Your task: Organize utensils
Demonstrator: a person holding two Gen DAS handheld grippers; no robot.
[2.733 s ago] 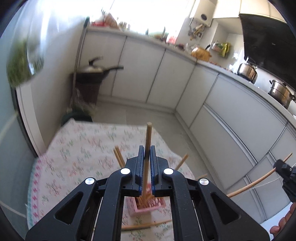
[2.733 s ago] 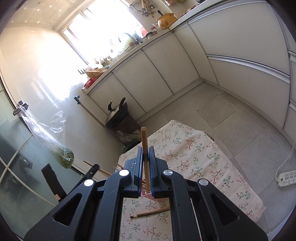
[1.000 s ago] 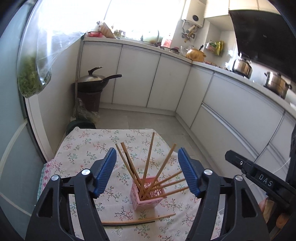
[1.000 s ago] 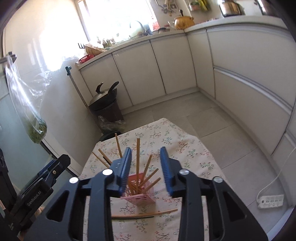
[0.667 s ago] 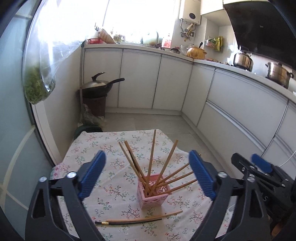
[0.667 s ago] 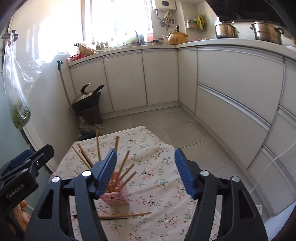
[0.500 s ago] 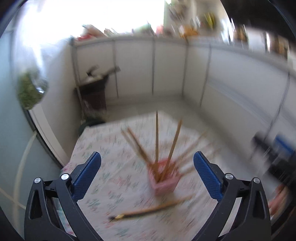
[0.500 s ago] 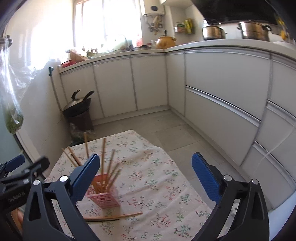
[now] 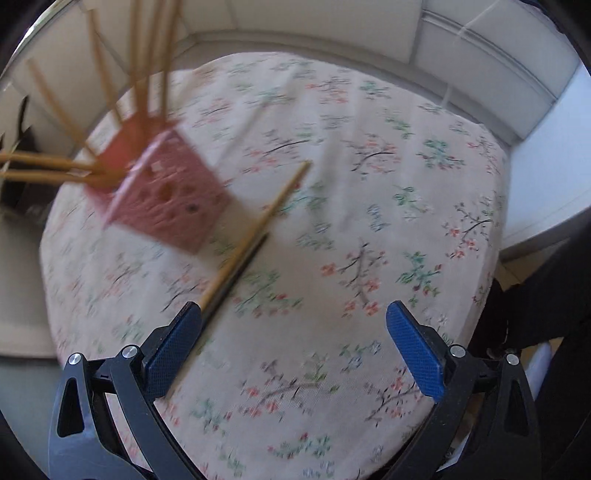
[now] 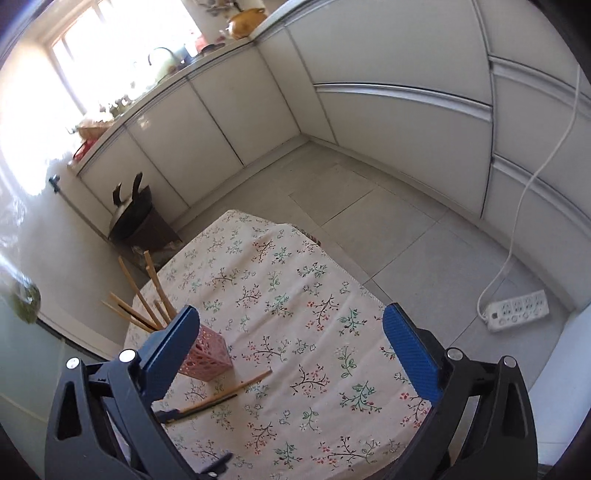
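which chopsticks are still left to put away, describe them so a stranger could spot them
On the floral tablecloth, find the pink holder with chopsticks standing in it. Just in front of it, a loose pair lies flat on the cloth. Unlike the upright ones, these lie down side by side, one light wood, one dark.

A home kitchen. White cabinet doors [image 10: 207, 122] run under a counter from nine o'clock round to three. A yellow kettle [image 10: 245, 24] stands at twelve beside a sunlit window [image 10: 74, 55]; a lidded wok [image 10: 133, 210] rests at ten. A floral-clothed surface [image 10: 295, 314] fills the foreground, a power strip [image 10: 515, 310] on the tiled floor [image 10: 369, 206] at four.
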